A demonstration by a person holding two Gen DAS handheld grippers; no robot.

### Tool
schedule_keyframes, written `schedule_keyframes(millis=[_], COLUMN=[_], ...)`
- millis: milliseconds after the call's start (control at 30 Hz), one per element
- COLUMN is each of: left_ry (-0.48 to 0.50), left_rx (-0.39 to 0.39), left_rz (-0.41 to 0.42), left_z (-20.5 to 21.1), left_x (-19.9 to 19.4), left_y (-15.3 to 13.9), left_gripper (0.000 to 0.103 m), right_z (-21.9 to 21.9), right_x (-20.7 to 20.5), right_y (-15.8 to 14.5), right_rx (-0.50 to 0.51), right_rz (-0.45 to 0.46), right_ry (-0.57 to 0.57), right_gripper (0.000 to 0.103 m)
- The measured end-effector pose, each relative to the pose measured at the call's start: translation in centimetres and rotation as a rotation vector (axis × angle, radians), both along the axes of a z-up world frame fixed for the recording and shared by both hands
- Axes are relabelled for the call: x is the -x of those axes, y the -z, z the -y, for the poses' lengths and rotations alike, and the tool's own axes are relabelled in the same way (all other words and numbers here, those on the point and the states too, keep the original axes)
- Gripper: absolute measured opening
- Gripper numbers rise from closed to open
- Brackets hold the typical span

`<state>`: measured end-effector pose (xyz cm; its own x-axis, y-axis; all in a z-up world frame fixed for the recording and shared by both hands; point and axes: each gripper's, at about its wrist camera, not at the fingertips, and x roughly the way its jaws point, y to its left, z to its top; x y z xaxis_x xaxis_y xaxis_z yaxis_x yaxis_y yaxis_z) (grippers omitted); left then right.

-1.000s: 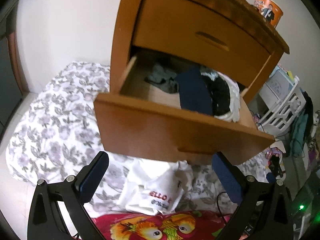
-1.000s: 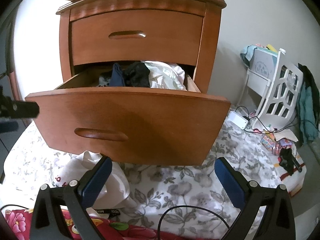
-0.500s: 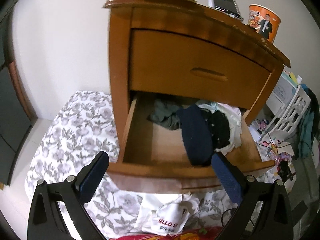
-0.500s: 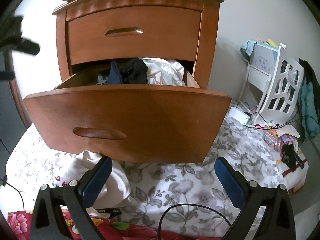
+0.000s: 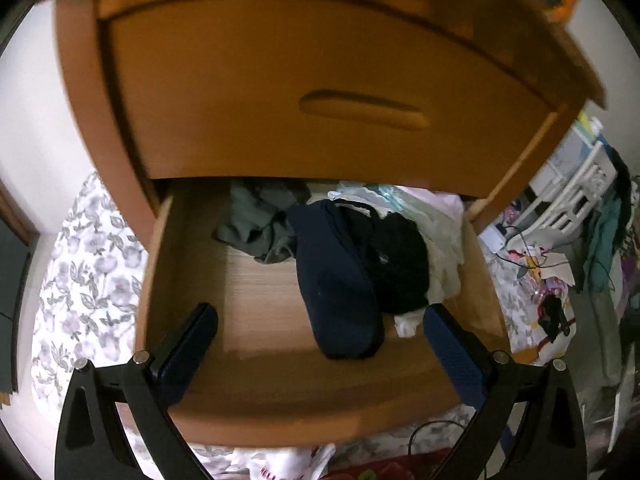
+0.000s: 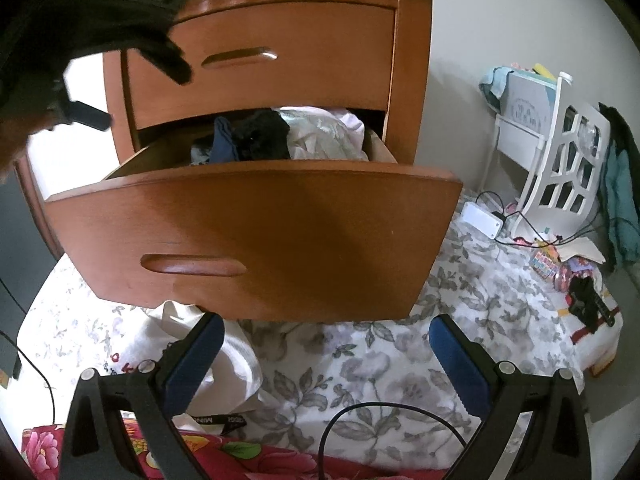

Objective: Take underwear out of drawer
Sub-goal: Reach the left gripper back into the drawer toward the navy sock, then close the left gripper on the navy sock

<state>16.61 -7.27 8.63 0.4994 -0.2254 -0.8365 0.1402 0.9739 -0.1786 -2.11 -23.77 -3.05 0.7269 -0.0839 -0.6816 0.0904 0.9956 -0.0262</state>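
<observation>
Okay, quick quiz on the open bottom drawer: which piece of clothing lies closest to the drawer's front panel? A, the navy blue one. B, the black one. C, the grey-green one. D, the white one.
A: in the left wrist view the navy blue garment stretches furthest toward the front of the drawer, between the open left tongs, while the grey-green garment sits at the back.
</observation>
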Motion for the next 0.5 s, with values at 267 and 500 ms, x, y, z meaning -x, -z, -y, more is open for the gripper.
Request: schedule_keyframes(millis=[267, 500], left_ry=[-0.096, -0.153], left_rx=[-0.076, -0.026], left_rz=[0.014, -0.067], left_z=[1.4, 1.3], left_x=[-4.4, -7.3], left_y=[1.0, 3.8], left_gripper=[0.100, 0.076], right_z=[0.6, 1.1], right_x=[-0.3, -0.4], right_y=[0.2, 0.4], right_rx=[-0.027, -0.045], right_rz=[-0.015, -0.024], right_ry=[0.011, 0.014], right_gripper=[0.103, 0.103])
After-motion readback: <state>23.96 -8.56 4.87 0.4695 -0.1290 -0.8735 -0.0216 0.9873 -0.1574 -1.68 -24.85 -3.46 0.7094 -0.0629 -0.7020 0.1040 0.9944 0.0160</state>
